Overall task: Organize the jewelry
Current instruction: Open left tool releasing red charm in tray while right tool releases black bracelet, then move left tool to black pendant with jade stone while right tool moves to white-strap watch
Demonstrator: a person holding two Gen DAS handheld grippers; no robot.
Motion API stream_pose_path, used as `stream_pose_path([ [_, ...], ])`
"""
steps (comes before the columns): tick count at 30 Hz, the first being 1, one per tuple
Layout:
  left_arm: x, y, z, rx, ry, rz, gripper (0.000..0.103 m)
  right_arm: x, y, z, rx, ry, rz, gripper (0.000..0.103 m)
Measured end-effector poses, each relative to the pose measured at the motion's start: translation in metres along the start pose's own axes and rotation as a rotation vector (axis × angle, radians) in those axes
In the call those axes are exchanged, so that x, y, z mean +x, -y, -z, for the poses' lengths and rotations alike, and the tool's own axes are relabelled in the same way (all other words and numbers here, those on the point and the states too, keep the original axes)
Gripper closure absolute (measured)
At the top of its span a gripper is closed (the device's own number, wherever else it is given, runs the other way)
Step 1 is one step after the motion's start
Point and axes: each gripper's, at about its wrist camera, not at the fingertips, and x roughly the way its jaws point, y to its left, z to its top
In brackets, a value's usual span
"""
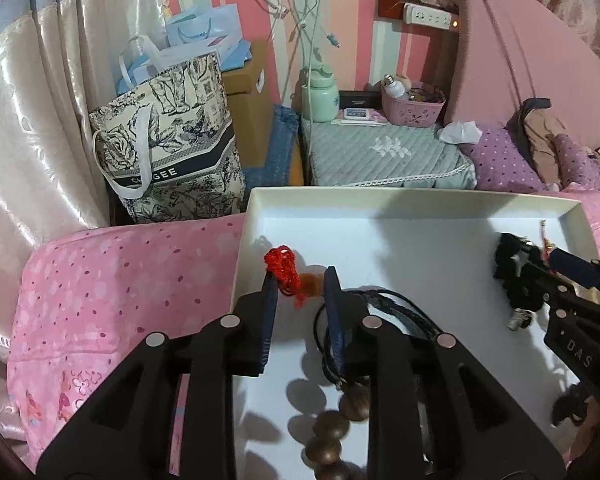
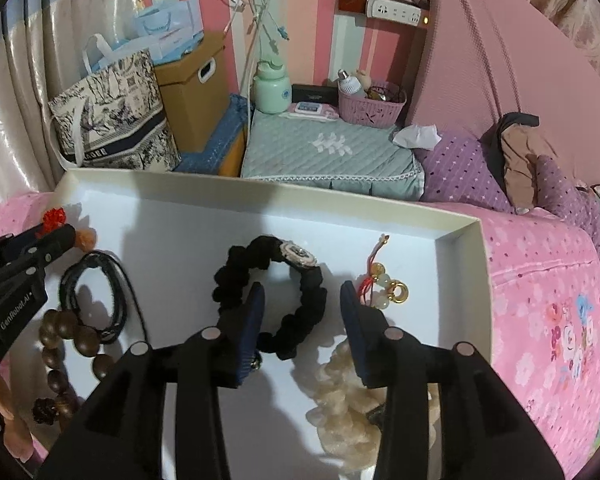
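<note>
A white shallow box [image 1: 452,200] [image 2: 476,240] lies on a pink bedspread and holds the jewelry. My left gripper [image 1: 300,274] is open over its left end, with a red knotted cord and orange charm [image 1: 286,270] between the fingertips. A black cord bracelet [image 1: 396,304] [image 2: 96,296] and a brown wooden bead bracelet [image 1: 332,432] [image 2: 72,340] lie under it. My right gripper [image 2: 302,292] is open and empty above a black braided bracelet [image 2: 268,288]. A jade and gold charm on red string [image 2: 388,292] lies to its right, a cream scrunchie [image 2: 348,404] below.
A pink floral bedspread [image 1: 112,304] [image 2: 548,320] surrounds the box. Behind stand a printed tote bag [image 1: 168,140], a cardboard box [image 2: 192,88], a green quilted stand [image 2: 328,152] with a mint bottle [image 2: 272,88] and pink basket [image 2: 370,108], and purple pillows [image 2: 460,168].
</note>
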Motion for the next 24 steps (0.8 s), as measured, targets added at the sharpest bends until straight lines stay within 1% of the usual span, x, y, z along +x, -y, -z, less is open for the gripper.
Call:
stream_pose_path([
  [1, -0.006, 0.000, 0.000, 0.000, 0.007, 0.008, 0.080, -0.003, 0.001, -0.001, 0.002, 0.009, -0.001, 0.056],
  [2, -0.011, 0.000, 0.000, -0.002, 0.014, 0.011, 0.078, -0.010, 0.003, -0.002, 0.006, 0.025, -0.001, 0.052],
  [4, -0.023, -0.001, -0.001, -0.010, 0.029, 0.020, 0.071, -0.023, 0.008, -0.002, 0.013, 0.057, -0.003, 0.051],
  [5, -0.031, -0.003, -0.001, -0.018, 0.040, 0.024, 0.065, -0.029, 0.010, -0.002, 0.014, 0.066, -0.003, 0.050],
  [6, -0.040, -0.005, -0.001, -0.026, 0.052, 0.027, 0.057, -0.036, 0.012, -0.001, 0.015, 0.079, -0.003, 0.050],
  [7, -0.050, -0.007, 0.001, -0.032, 0.065, 0.031, 0.050, -0.044, 0.014, 0.001, 0.015, 0.095, -0.001, 0.049],
  [8, -0.057, -0.007, 0.002, -0.032, 0.077, 0.031, 0.038, -0.053, 0.015, 0.004, 0.014, 0.112, 0.004, 0.046],
  [9, -0.068, -0.008, 0.004, -0.027, 0.096, 0.024, 0.028, -0.063, 0.017, 0.007, 0.014, 0.130, 0.009, 0.044],
  [10, -0.082, -0.006, 0.008, -0.017, 0.121, 0.006, 0.026, -0.070, 0.019, 0.010, 0.014, 0.140, 0.009, 0.044],
  [12, -0.100, -0.006, 0.015, 0.002, 0.143, -0.008, 0.024, -0.090, 0.024, 0.017, 0.022, 0.166, -0.002, 0.043],
  [13, -0.115, -0.003, 0.022, 0.011, 0.154, -0.010, 0.024, -0.098, 0.025, 0.021, 0.024, 0.173, -0.005, 0.041],
  [15, -0.135, -0.001, 0.031, 0.015, 0.168, -0.011, 0.018, -0.121, 0.028, 0.034, 0.021, 0.201, -0.005, 0.038],
  [16, -0.151, 0.000, 0.039, 0.014, 0.183, -0.009, 0.016, -0.130, 0.029, 0.039, 0.018, 0.213, -0.003, 0.037],
  [17, -0.159, -0.001, 0.044, 0.011, 0.190, -0.006, 0.014, -0.140, 0.031, 0.045, 0.016, 0.226, -0.001, 0.034],
  [19, -0.182, -0.001, 0.061, 0.004, 0.203, 0.006, 0.011, -0.164, 0.034, 0.060, 0.019, 0.253, 0.001, 0.028],
  [21, -0.206, 0.000, 0.081, -0.007, 0.214, 0.019, 0.008, -0.190, 0.037, 0.077, 0.014, 0.275, 0.001, 0.026],
  [24, -0.235, 0.006, 0.108, -0.010, 0.217, 0.021, 0.007, -0.223, 0.044, 0.101, 0.009, 0.291, -0.009, 0.024],
])
